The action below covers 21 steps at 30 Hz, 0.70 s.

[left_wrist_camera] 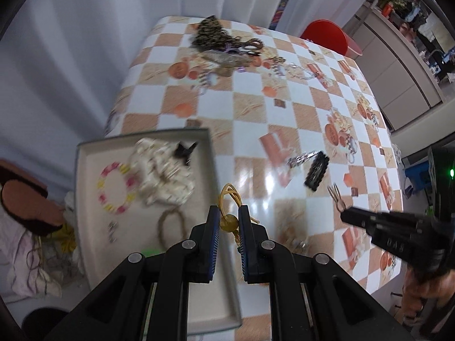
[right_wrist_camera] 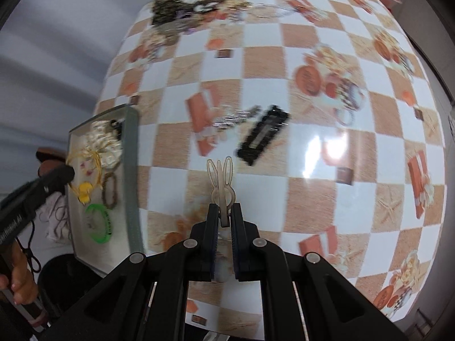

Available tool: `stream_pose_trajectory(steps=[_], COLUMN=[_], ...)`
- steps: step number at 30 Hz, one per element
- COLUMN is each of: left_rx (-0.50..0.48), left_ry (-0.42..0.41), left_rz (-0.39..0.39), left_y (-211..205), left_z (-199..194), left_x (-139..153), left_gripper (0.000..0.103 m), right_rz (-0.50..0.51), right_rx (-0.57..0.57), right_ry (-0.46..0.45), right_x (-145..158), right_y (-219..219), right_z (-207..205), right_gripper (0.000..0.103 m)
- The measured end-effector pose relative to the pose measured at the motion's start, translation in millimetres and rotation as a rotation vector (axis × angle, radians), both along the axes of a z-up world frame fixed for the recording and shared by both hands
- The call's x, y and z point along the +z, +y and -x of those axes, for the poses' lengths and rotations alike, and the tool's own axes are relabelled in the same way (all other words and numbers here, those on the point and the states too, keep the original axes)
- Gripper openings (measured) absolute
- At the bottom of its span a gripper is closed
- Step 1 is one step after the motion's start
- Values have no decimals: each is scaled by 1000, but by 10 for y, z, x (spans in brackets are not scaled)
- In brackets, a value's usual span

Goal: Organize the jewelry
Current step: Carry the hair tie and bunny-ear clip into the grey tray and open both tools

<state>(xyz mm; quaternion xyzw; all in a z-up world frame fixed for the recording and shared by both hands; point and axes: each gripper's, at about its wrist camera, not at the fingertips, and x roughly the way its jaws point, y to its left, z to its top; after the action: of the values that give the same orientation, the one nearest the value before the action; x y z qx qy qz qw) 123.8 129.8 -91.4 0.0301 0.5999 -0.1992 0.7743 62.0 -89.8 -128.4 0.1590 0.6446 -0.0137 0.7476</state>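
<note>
My left gripper [left_wrist_camera: 229, 216] is shut on a yellow hair tie with an amber bead [left_wrist_camera: 229, 221], held over the right edge of the grey tray [left_wrist_camera: 85, 216]. The tie also shows in the right wrist view [right_wrist_camera: 85, 187] above the tray [right_wrist_camera: 131, 147]. My right gripper [right_wrist_camera: 224, 213] is shut on a beige rabbit-shaped hair clip [right_wrist_camera: 220, 179], held above the checkered table [right_wrist_camera: 256, 62]. In the left wrist view the right gripper [left_wrist_camera: 345, 216] and clip [left_wrist_camera: 335, 197] are at the right.
The tray holds a cream scrunchie [left_wrist_camera: 162, 167], a pink-yellow bead bracelet [left_wrist_camera: 115, 187], a brown hair tie [left_wrist_camera: 170, 227] and a green wristband [right_wrist_camera: 98, 223]. A black comb clip [right_wrist_camera: 263, 135] and silver chain [right_wrist_camera: 233, 119] lie mid-table. A jewelry pile [left_wrist_camera: 221, 45] lies at the far side.
</note>
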Motion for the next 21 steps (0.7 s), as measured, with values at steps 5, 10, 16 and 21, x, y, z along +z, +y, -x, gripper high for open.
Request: stream_pose_trajectory(steps=[5, 10, 16, 21], left_rx=[68, 141, 216, 260], left_ry=[16, 46, 85, 102], left_rz=[-11, -20, -13, -7], left_y=[398, 769, 1127, 1270], left_z=[137, 260, 407, 435], left_x=[-22, -121, -271, -379], left_gripper=[17, 17, 17, 17], right_rz=[-14, -23, -38, -46], right_rx=[90, 172, 273, 334], right_ry=[-13, -12, 4, 24], right_x=[34, 18, -55, -159], right_y=[373, 733, 1163, 1446], right_z=[-146, -266, -353, -407], right_gripper=[9, 9, 9, 9])
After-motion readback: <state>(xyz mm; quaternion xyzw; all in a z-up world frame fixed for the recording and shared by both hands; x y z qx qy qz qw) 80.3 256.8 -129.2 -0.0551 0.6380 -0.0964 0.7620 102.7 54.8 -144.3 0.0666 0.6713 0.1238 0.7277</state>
